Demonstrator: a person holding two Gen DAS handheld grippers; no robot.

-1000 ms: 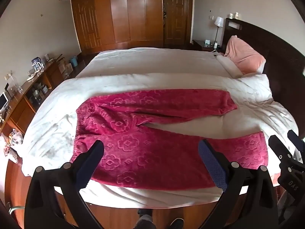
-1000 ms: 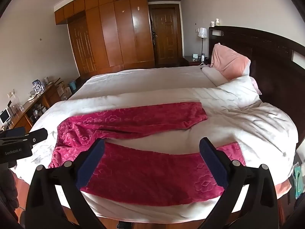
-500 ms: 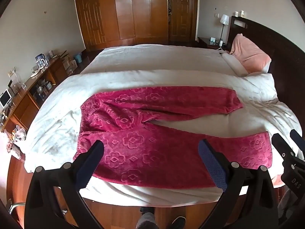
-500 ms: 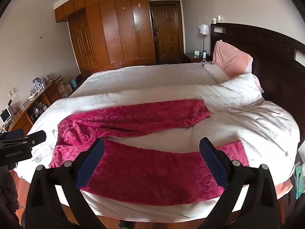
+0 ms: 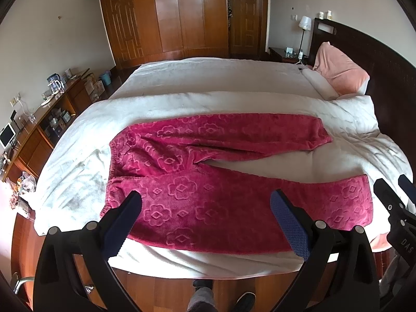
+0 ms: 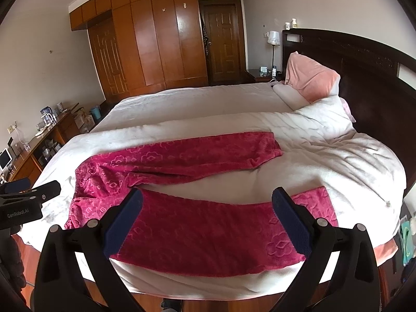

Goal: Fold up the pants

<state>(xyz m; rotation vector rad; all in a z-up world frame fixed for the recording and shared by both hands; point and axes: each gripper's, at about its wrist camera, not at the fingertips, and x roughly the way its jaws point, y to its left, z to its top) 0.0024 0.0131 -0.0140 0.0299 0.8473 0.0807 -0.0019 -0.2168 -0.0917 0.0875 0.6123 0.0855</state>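
Both cams sit at the near long edge of the bed (image 5: 182,98), looking across it toward the wardrobe (image 6: 161,44) wall. Left wrist view hangs higher and tilts down, over the waistband end of the pants (image 5: 208,176). Right wrist view sits lower, flatter, further toward the headboard (image 6: 364,72). Both share the pants, bed and pink pillow (image 5: 340,70).

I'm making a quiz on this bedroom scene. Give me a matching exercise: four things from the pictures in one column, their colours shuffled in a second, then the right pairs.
Things:
1. pants
2. pillow
3. duvet
4. wardrobe

Colours:
A. white
B. brown wood
C. magenta with a flower pattern
D. salmon pink

Pairs: 1-C, 2-D, 3-A, 4-B
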